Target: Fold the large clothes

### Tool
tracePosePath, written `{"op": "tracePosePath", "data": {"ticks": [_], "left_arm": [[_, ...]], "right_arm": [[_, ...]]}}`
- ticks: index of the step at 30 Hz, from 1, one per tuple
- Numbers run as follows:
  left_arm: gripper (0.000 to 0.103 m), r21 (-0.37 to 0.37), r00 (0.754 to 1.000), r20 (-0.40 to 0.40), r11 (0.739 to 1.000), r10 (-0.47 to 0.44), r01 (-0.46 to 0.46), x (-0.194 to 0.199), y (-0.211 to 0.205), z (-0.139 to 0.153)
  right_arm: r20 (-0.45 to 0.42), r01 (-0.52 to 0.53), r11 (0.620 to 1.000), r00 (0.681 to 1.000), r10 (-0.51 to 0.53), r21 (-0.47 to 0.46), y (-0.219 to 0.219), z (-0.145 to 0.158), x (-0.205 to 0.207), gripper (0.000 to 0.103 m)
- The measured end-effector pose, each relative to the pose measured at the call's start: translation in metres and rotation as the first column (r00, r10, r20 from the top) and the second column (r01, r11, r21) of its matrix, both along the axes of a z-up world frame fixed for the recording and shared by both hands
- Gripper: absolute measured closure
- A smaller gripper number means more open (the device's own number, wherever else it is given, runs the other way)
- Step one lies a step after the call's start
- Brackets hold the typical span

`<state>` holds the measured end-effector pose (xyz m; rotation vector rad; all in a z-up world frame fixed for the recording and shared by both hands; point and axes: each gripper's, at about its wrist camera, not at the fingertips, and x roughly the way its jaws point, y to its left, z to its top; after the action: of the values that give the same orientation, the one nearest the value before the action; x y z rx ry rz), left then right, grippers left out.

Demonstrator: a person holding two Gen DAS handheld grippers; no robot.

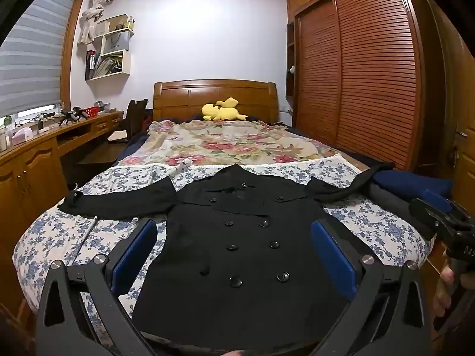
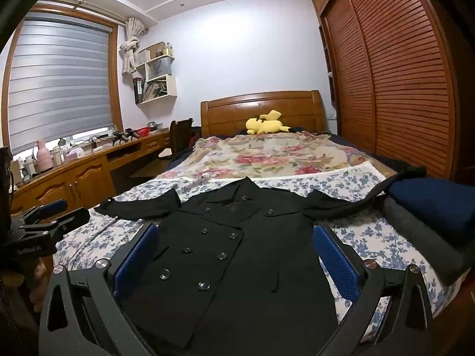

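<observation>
A black double-breasted coat (image 1: 243,237) (image 2: 237,252) lies flat and front up on the bed's blue-flowered sheet (image 1: 371,222) (image 2: 371,237). Its collar points toward the headboard and both sleeves are spread sideways. My left gripper (image 1: 233,225) hovers open over the coat's lower half, its blue pads (image 1: 136,255) wide apart with nothing between them. My right gripper (image 2: 236,230) is likewise open above the coat, more toward its right side. Each gripper also shows in the other's view: the right gripper (image 1: 430,207) at the right edge, the left gripper (image 2: 63,212) at the left edge.
A stack of folded navy and grey clothes (image 1: 415,184) (image 2: 430,201) sits on the bed's right edge under the coat's sleeve end. A rose-patterned blanket (image 1: 231,145) and a yellow plush toy (image 1: 221,109) lie farther back. A wooden desk (image 1: 29,154) runs along the left; a slatted wardrobe (image 1: 371,74) stands to the right.
</observation>
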<state>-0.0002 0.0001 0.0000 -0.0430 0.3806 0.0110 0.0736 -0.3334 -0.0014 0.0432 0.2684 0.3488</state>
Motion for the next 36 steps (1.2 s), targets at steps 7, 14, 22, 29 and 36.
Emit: {"op": "tracePosePath", "data": {"ticks": [7,14,22,29,36], "left_arm": [[0.000,0.001,1.000,0.002,1.000,0.002,-0.002,-0.002,0.006,0.001],[0.000,0.011,1.000,0.001,1.000,0.007,-0.007,0.000,0.001,0.001],[0.000,0.025,1.000,0.001,1.000,0.002,-0.002,-0.001,-0.004,0.003],[0.000,0.023,1.000,0.014,1.000,-0.003,0.003,-0.005,-0.004,0.004],[0.000,0.025,1.000,0.013,1.000,-0.003,0.003,-0.004,-0.005,0.006]], "right_arm": [[0.006,-0.002,1.000,1.000,0.002,-0.003,0.002,0.001,-0.001,0.000],[0.011,-0.003,1.000,1.000,0.003,0.001,0.001,0.000,-0.002,0.000],[0.010,-0.002,1.000,1.000,0.002,0.001,0.002,-0.001,-0.002,0.000],[0.013,-0.008,1.000,1.000,0.008,0.001,0.003,0.001,-0.004,0.000],[0.013,-0.008,1.000,1.000,0.008,0.002,0.003,0.001,-0.005,0.000]]}}
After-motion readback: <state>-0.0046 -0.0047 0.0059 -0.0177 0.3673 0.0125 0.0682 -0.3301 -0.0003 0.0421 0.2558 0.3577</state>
